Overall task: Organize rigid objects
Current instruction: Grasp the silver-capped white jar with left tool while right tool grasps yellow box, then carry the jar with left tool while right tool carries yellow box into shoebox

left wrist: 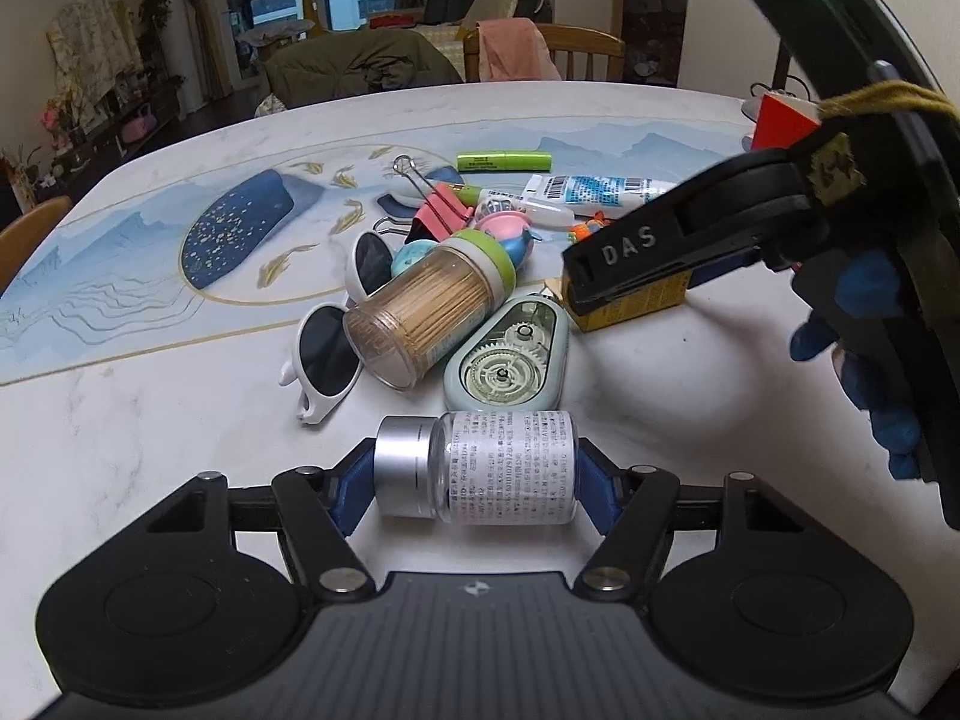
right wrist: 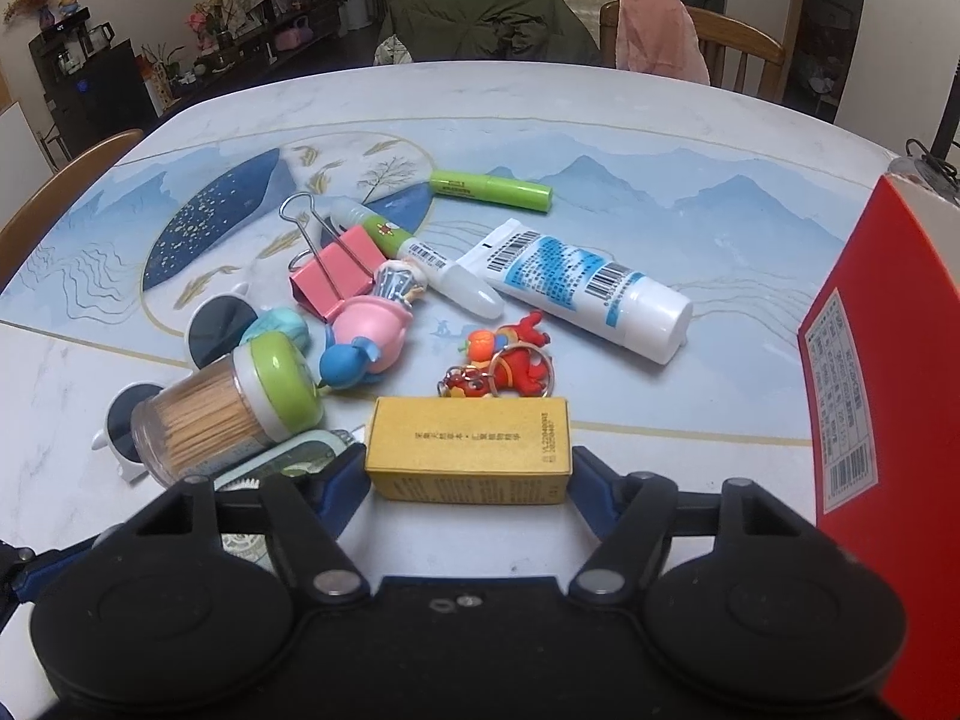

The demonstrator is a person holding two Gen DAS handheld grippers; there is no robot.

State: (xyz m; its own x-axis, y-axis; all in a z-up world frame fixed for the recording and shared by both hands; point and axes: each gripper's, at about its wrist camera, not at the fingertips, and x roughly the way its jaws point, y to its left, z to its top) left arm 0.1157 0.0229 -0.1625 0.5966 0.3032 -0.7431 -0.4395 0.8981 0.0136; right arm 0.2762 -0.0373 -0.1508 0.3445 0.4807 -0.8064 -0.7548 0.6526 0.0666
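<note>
Left claw [left wrist: 474, 468] grips the small bottle [left wrist: 480, 468] end-to-end — hard, slippery, light; right claw [right wrist: 468, 462] clamps the stiff yellow carton [right wrist: 468, 450] at 6 o'clock — crushable.

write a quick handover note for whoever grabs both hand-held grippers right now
Left hand-held gripper: shut on the small bottle, held sideways by its ends.
Right hand-held gripper: shut on the yellow box.
Still piled on the table: toothpick jar, sunglasses, pink binder clip, white tube, green stick, keychain.
Red box stands at right.
Nothing visibly sorted yet.
</note>
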